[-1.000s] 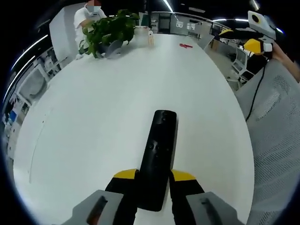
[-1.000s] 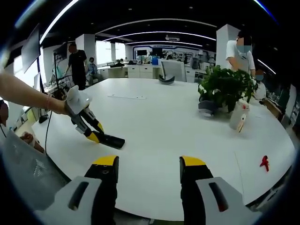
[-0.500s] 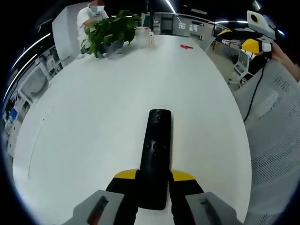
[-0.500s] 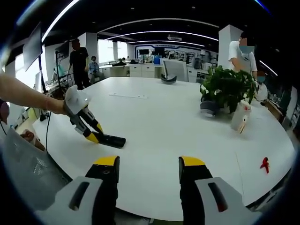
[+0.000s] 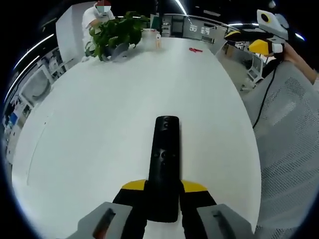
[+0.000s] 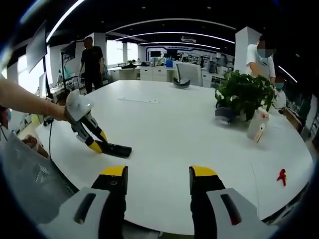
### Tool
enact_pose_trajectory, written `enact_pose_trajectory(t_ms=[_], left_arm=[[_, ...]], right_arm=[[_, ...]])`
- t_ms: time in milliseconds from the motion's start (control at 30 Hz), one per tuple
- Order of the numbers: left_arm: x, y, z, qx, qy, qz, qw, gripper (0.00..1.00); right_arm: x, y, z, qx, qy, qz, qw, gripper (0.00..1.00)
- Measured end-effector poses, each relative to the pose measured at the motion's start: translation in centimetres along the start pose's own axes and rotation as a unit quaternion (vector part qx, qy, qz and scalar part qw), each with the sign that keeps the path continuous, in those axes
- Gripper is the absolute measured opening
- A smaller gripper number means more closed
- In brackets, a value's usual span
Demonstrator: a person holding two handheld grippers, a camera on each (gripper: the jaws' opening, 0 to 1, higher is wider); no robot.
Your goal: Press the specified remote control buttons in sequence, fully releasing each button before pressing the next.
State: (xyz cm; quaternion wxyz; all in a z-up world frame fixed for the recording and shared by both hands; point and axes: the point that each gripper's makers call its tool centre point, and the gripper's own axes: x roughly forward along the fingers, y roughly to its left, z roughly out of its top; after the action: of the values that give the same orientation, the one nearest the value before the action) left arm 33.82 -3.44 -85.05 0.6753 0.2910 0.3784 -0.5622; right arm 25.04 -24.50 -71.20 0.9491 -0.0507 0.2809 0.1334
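This is an open-plan office. A large white oval meeting table (image 6: pixel 164 129) fills the foreground, with a potted green plant (image 6: pixel 244 92) on it. Behind it stand an office chair (image 6: pixel 185 74), rows of white desks and cabinets (image 6: pixel 144 73), long curved ceiling light strips (image 6: pixel 174 35), white columns (image 6: pixel 244 42) and several standing people (image 6: pixel 92 62).

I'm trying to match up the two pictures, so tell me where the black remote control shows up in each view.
Left gripper view: remote control low in the centre, lengthwise between that gripper's jaws.
Right gripper view: remote control left of centre on the white table, held by the left gripper.
Shared landmark: potted plant.
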Motion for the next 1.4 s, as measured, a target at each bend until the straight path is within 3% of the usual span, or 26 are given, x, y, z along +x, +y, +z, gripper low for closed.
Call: enact_pose_trajectory(t_ms=[1400], left_arm=[[-1.1,-6.0,-2.0,-0.028,-0.011,-0.010,0.9995,0.25]], right_arm=[[0.1,1.6,0.1,-0.024,0.001,0.030,0.9993,0.45]])
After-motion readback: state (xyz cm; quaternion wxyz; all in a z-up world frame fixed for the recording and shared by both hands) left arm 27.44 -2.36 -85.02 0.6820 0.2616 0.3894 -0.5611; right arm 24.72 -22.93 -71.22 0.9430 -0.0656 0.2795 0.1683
